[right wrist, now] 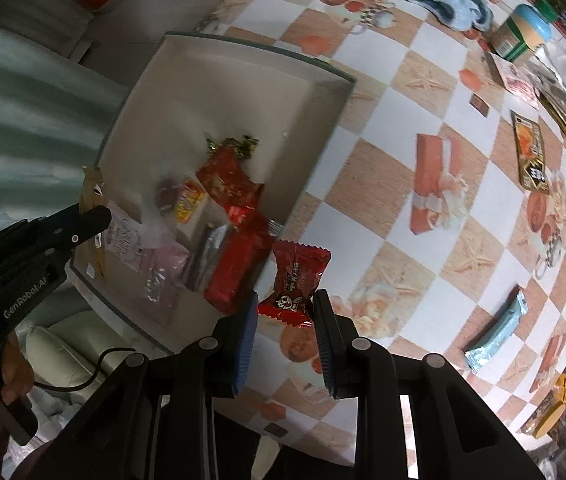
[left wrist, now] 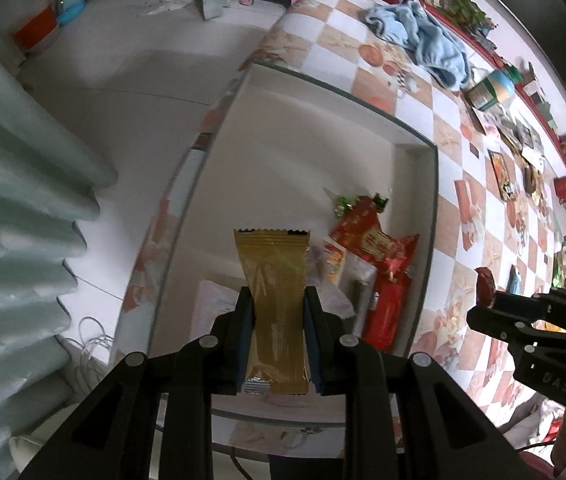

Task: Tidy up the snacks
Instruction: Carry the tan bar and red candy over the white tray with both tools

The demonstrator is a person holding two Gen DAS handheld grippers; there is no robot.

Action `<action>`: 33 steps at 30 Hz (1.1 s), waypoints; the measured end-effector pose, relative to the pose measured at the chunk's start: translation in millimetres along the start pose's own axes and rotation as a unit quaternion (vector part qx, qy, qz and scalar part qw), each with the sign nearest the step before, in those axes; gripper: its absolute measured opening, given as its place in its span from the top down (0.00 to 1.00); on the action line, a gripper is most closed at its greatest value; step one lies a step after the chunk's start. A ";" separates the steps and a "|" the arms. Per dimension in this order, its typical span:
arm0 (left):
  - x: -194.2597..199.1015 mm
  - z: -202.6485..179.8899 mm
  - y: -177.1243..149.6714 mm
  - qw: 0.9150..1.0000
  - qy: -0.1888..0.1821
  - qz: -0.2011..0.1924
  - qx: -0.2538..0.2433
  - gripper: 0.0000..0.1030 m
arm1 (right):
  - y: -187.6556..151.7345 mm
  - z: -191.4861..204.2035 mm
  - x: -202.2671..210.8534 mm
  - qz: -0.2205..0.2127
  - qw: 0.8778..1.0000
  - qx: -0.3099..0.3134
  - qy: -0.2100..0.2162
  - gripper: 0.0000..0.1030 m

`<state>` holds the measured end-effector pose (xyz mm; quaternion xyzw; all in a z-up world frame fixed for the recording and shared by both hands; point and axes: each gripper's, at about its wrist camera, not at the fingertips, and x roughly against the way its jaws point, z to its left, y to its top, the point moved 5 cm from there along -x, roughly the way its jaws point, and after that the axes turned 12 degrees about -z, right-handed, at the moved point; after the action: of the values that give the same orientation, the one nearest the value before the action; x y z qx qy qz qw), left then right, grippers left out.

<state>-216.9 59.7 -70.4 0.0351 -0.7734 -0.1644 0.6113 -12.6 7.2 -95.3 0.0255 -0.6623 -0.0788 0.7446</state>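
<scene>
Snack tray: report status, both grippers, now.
Left gripper shut on gold wafer pack, above tray. Right gripper shut on red candy, beside tray's edge. Tray partly filled; nothing blocking.

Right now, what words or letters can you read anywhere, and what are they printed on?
"GenRobot.AI": white print on the black body of the left hand-held gripper.
"DAS": pale letters on the black body of the right hand-held gripper, cut off by the picture's edge.
Small red candy wrapper in the right hand-held gripper: Chinese characters, too blurred to read.
Long gold foil snack packet: no readable text.
Red packets in the white rectangular tray: print too blurred.
</scene>
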 end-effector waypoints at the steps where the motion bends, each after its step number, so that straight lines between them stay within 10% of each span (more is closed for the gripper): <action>1: 0.4 2.6 1.0 1.000 0.001 -0.001 0.003 0.75 | 1.0 1.5 -0.7 0.000 1.000 0.001 0.002 0.71; 33: -19.6 -15.2 17.5 0.999 0.014 0.009 -0.033 0.75 | 39.8 26.7 -15.9 0.003 1.000 0.020 0.019 0.71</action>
<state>-194.9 77.9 -80.5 0.0102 -0.7588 -0.1841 0.6246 -37.5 50.7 -102.0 0.0396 -0.6497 -0.0630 0.7566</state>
